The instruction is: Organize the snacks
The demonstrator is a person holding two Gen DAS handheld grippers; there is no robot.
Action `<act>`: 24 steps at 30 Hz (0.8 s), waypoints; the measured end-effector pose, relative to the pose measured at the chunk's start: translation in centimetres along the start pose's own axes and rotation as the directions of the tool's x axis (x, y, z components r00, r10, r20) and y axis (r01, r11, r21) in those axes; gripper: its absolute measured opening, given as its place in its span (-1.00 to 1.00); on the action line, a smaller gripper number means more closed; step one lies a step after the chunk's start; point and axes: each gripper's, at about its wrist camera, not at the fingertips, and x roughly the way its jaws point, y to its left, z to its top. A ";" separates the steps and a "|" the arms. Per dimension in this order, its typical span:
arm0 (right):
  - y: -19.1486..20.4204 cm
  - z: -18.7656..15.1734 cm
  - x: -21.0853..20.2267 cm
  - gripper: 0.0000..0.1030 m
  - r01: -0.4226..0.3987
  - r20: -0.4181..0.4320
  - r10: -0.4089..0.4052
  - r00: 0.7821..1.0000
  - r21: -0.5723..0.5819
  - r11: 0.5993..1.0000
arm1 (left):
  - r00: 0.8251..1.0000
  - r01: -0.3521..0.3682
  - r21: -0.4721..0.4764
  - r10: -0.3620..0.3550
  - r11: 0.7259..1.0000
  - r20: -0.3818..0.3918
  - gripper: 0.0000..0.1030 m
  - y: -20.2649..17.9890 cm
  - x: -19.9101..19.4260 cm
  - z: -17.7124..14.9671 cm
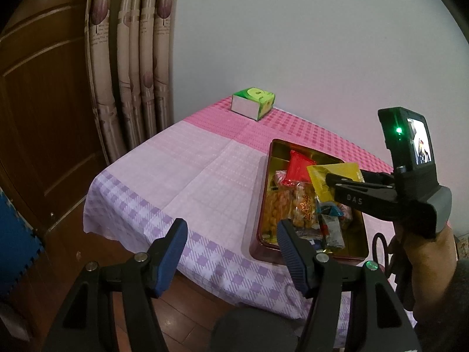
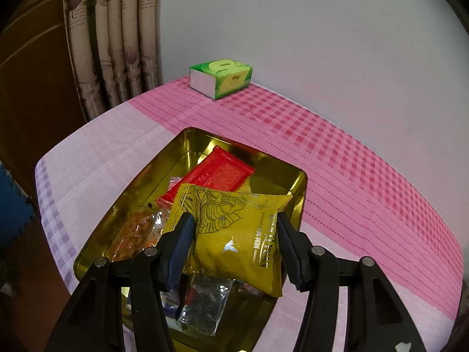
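A gold tin [image 1: 271,152] [image 2: 187,132] stands on the pink and purple checked tablecloth [image 1: 190,170]. It holds a red packet [image 1: 299,167] [image 2: 222,173], a clear bag of orange nuts [image 1: 281,205] [image 2: 137,231] and several small wrapped snacks [image 2: 205,302]. My right gripper [image 1: 346,187] [image 2: 234,234] is shut on a yellow packet [image 1: 340,170] [image 2: 237,205], held by its two side edges just above the tin's contents. My left gripper [image 1: 231,234] hangs open with nothing between its fingers, over the table's front edge to the left of the tin.
A green tissue box [image 1: 253,102] [image 2: 221,77] sits at the far corner of the table against the white wall. Curtains [image 1: 132,58] and a brown door [image 1: 44,102] stand to the left. A blue foam mat [image 1: 14,249] lies on the floor. A person's hand [image 1: 422,252] grips the right tool.
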 end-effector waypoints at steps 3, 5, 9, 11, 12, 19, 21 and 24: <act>0.2 0.2 0.1 0.27 0.000 0.014 0.000 1.000 0.004 1.000 | 1.000 -0.002 0.004 0.002 1.000 -0.003 0.25 -0.1 0.1 0.0; 0.2 0.3 -0.4 0.88 0.015 0.044 -0.016 0.999 0.008 1.000 | 1.000 -0.005 0.008 0.005 1.000 -0.006 0.25 -0.2 0.2 0.0; -0.4 0.1 -2.2 0.88 0.035 0.092 -0.035 0.995 0.000 0.999 | 1.000 -0.014 0.026 0.014 1.000 -0.012 0.45 -0.6 0.3 0.0; -1.2 -0.5 -3.3 0.90 0.074 0.101 -0.074 0.992 0.007 0.997 | 1.000 -0.010 0.046 0.010 0.999 0.006 0.46 -1.1 -0.2 0.0; -1.6 -1.0 -3.8 0.92 0.094 0.106 -0.096 0.990 0.015 0.995 | 1.000 -0.013 0.056 0.012 0.998 0.014 0.46 -1.3 -0.3 -0.1; -4.2 -5.7 -6.5 0.95 0.168 0.068 -0.175 0.982 0.098 0.981 | 0.997 -0.032 0.124 0.023 0.992 0.075 0.47 -3.0 -1.8 -0.2; -4.4 -6.7 -7.3 0.95 0.170 0.061 -0.178 0.982 0.117 0.978 | 0.994 -0.048 0.133 0.035 0.990 0.101 0.47 -3.3 -2.3 -0.1; -4.4 -7.8 -8.7 0.96 0.173 0.063 -0.183 0.981 0.136 0.975 | 0.992 -0.052 0.148 0.035 0.988 0.117 0.47 -3.9 -2.6 0.0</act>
